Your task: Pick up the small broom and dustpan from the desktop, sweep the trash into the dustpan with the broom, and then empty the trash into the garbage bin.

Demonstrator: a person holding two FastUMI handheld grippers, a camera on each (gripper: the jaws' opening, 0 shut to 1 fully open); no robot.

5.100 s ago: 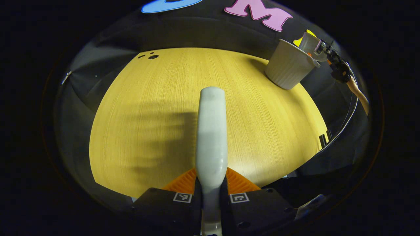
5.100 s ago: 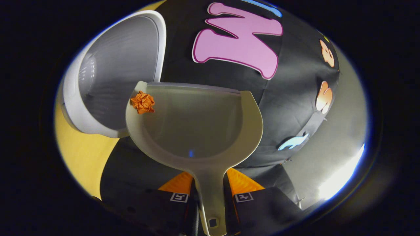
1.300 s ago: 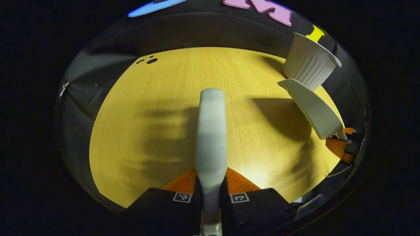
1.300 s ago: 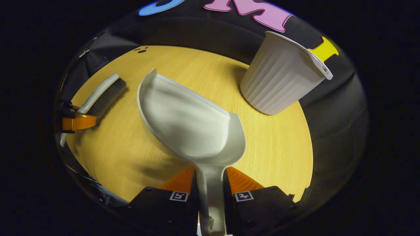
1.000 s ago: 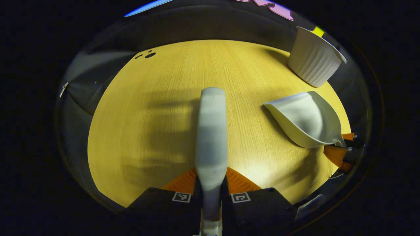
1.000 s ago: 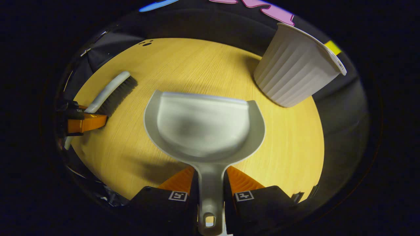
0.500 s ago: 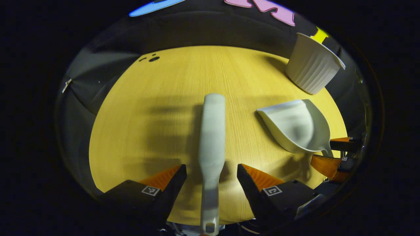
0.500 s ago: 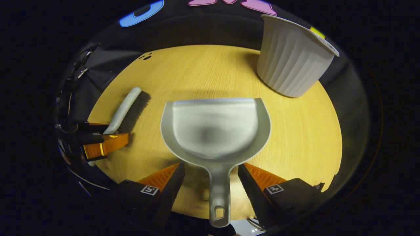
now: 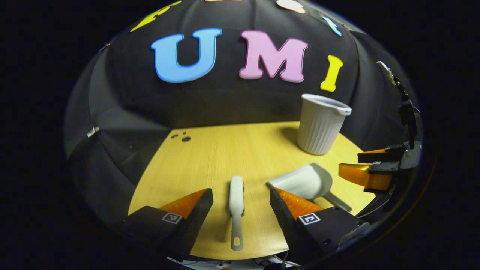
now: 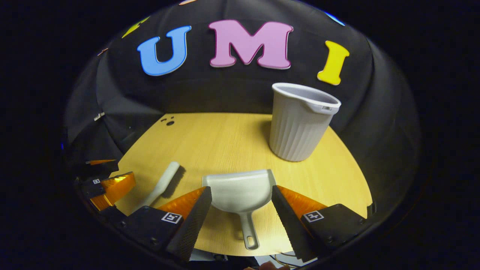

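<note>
The small white broom (image 9: 236,204) lies flat on the wooden desktop (image 9: 225,150), handle toward me, below my open left gripper (image 9: 240,195), which hangs above and apart from it. The white dustpan (image 10: 240,195) rests on the desktop with its handle toward me, under my open right gripper (image 10: 242,193), untouched. The dustpan (image 9: 303,183) sits just right of the broom in the left gripper view, and the broom (image 10: 161,187) lies left of the pan in the right gripper view. The ribbed white garbage bin (image 10: 300,123) stands upright at the back right; its inside is hidden.
The other gripper (image 9: 369,167) hovers at the right rim of the left gripper view and another gripper (image 10: 107,183) at the left rim of the right gripper view. Small dark holes (image 9: 183,138) mark the desktop's far left. Black cloth walls close the back.
Both grippers opened, leaving broom and dustpan on the desktop, then rose and drew back. Earlier the dustpan held an orange paper ball over the bin; the pan now lies empty.
</note>
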